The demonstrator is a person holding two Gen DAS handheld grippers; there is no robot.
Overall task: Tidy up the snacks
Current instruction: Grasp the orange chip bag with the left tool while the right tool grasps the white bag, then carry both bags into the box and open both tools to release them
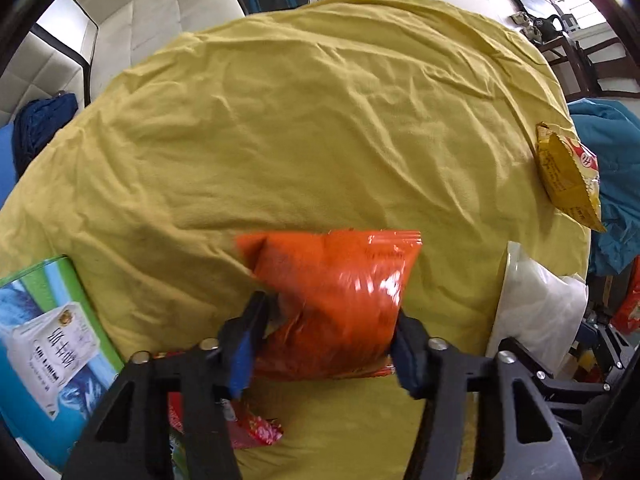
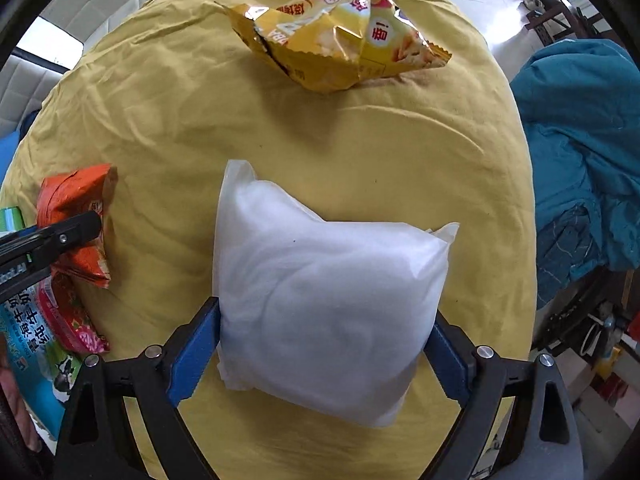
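Orange packet [image 1: 336, 304] blurred in left claw [image 1: 326, 346]; white bag [image 2: 320, 304] in right claw [image 2: 324, 344].

Left hand-held gripper [image 1: 324, 332] and right hand-held gripper [image 2: 326, 344] both clamped.

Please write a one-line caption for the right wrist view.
Right gripper clamps a white bag above the yellow cloth; yellow chip bag lies beyond.
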